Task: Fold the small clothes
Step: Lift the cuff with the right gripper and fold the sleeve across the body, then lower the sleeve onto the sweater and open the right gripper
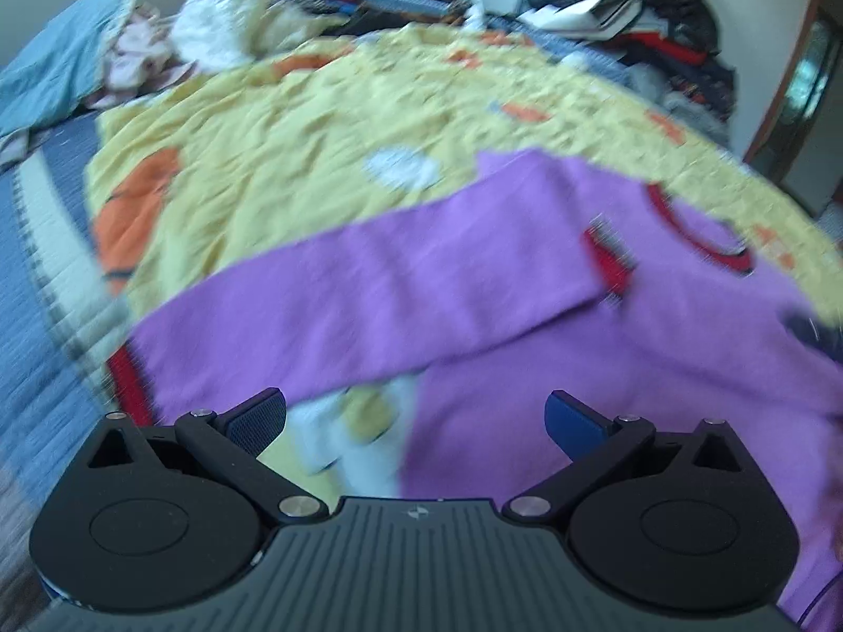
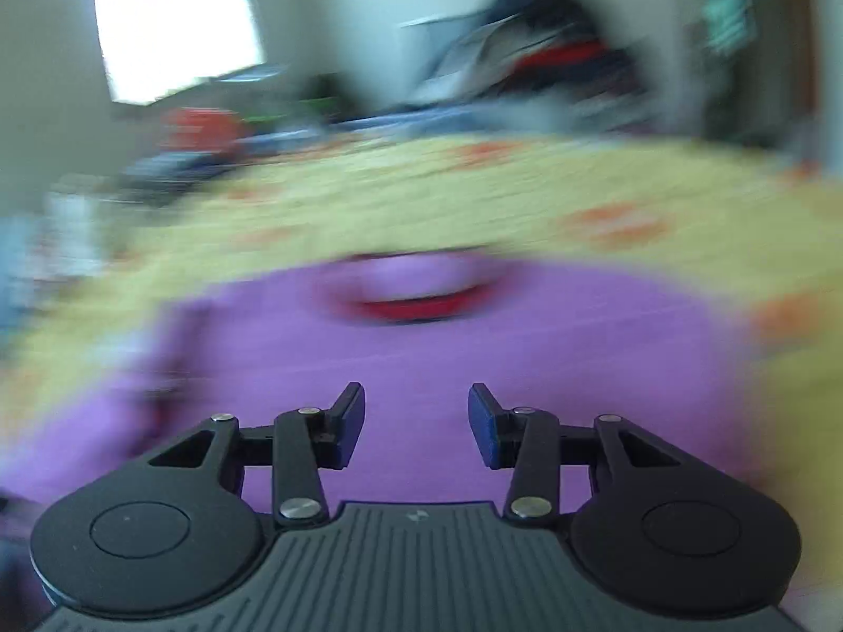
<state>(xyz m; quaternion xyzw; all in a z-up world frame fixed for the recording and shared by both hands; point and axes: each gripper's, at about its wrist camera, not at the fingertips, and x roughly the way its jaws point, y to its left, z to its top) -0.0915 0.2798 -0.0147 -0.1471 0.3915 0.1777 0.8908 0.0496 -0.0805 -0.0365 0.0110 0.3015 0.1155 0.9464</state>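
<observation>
A small purple shirt (image 1: 527, 326) with red trim lies flat on a yellow blanket. One long sleeve (image 1: 400, 274) is folded across the body, its red cuff (image 1: 608, 258) lying near the red collar (image 1: 701, 226). My left gripper (image 1: 416, 421) hovers open over the shirt's lower part, with nothing between its fingers. In the blurred right wrist view the shirt (image 2: 421, 363) fills the middle, with the red collar (image 2: 416, 305) straight ahead. My right gripper (image 2: 416, 421) is open above the shirt's body and holds nothing.
The yellow blanket (image 1: 326, 137) with orange prints covers a bed over a blue and white quilt (image 1: 37, 242). Crumpled clothes (image 1: 221, 21) and a blue cloth (image 1: 58, 63) lie at the far left. A dark pile of clothes (image 1: 653, 16) sits at the back right.
</observation>
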